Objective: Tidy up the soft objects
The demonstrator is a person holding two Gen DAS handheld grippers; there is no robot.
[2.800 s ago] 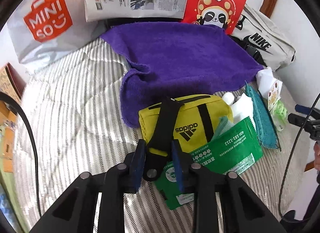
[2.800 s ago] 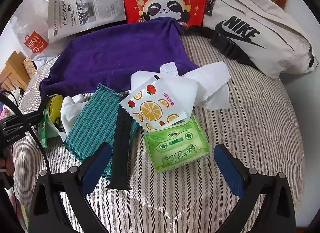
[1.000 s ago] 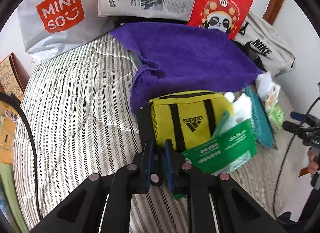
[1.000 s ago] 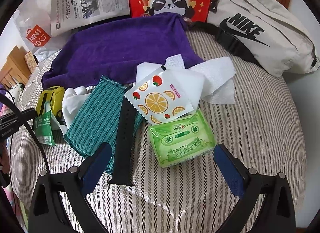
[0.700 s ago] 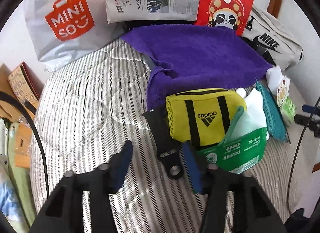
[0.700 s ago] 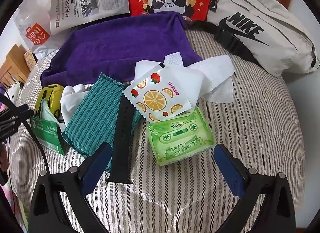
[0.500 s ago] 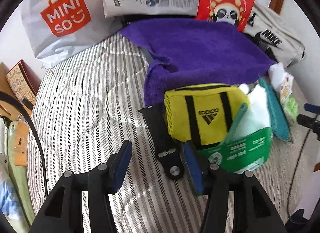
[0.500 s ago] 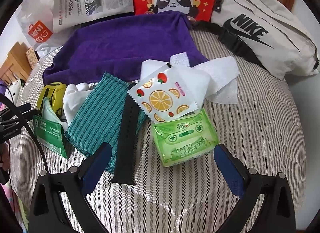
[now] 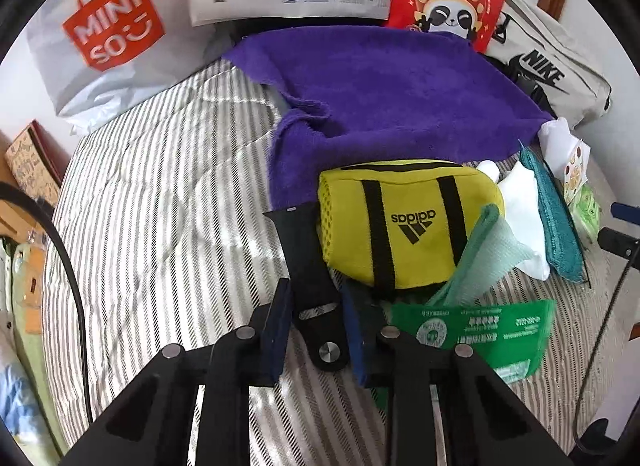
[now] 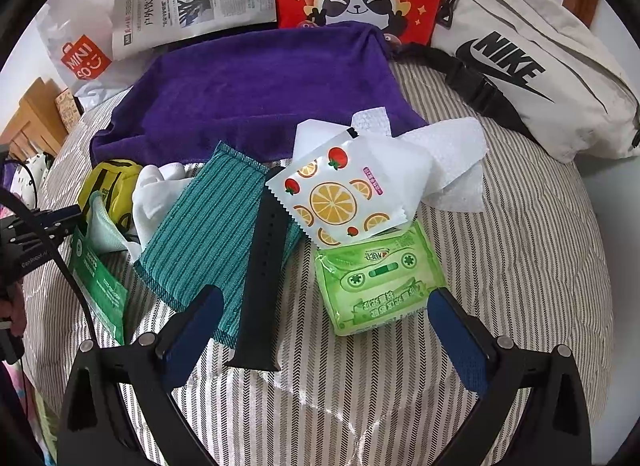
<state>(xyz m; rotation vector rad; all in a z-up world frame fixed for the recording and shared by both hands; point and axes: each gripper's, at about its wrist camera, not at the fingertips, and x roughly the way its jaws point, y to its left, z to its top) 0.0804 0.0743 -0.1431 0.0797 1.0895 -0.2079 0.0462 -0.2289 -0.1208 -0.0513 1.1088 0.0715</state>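
Around black strap, tongs reclosing.

1. The right claw stands wide open above the striped bed cover, its blue pads apart with nothing pressed between them.
2. Between the pads lie a black strap and a green tissue pack.
3. The strap rests across a teal striped cloth.
4. A fruit-print sachet overlaps the tissue pack's top edge and lies on white paper towels.
5. Behind spreads a purple towel; a Nike bag sits at right.
6. A yellow pouch sits at far left.
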